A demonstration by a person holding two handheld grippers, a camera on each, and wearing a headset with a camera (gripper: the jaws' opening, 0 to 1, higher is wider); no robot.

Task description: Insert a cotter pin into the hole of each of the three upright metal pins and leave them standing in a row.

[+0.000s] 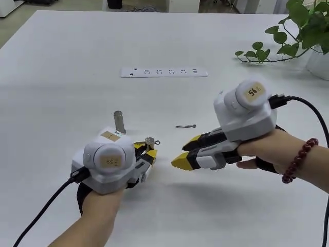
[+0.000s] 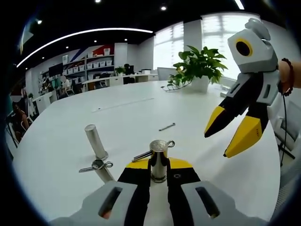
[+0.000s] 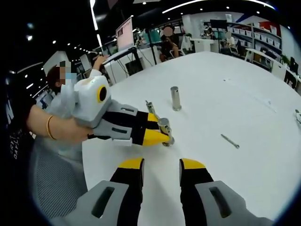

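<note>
Head view: your left gripper is clamped low on a metal pin, with a fitted cotter pin through its top. At its 3 o'clock, your right gripper has its jaws apart and empty. The loose cotter pin lies at 12 o'clock of the right tips. The second pin stands at 11 o'clock of the left.

Left gripper view: the held pin reads upright, so set it down square.

Right gripper view: take the loose cotter pin by its loop, legs free.
</note>
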